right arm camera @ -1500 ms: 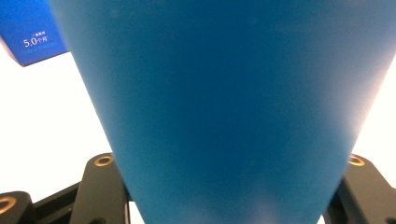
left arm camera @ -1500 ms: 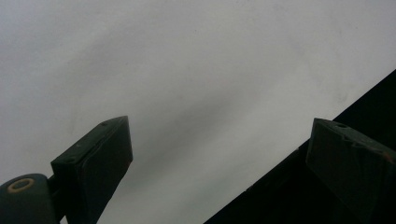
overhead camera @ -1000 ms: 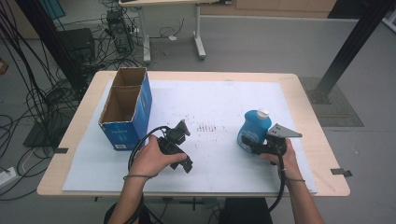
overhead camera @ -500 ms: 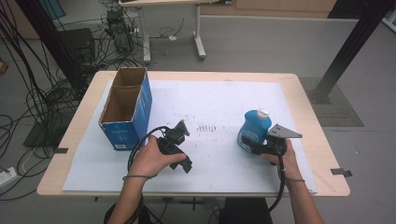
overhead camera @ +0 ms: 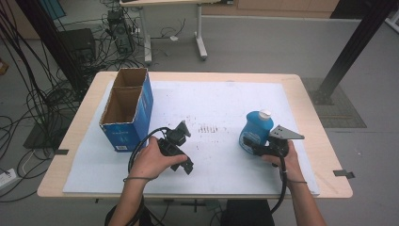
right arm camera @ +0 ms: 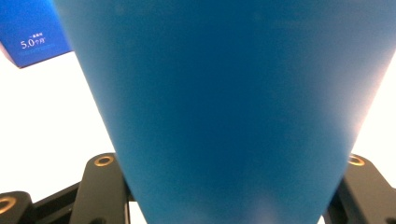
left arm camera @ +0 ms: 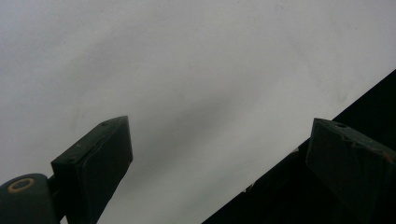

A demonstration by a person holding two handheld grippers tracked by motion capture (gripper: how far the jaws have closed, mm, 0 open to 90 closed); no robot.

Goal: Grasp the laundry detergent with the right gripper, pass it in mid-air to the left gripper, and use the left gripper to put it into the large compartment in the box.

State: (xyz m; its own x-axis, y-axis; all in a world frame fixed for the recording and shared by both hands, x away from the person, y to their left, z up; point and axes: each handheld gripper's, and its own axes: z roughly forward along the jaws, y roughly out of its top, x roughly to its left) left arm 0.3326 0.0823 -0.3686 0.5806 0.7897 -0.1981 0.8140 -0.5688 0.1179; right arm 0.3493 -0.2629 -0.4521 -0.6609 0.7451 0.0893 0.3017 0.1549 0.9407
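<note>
You have one blue bottle [overhead camera: 254,131] pinched in your right gripper [overhead camera: 251,147], at four o'clock on the table [overhead camera: 310,117]. One blue cardboard box [overhead camera: 141,101] stands at nine o'clock. Your left gripper [overhead camera: 181,132], jaws spread, holds nothing.

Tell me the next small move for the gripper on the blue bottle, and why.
Probably lift the blue bottle straight up off the white mat. The right gripper is already shut on its lower body, and the bottle stands upright on the mat. The open cardboard box sits far to the left, so it likely needs clearance before any carry toward it.
</note>
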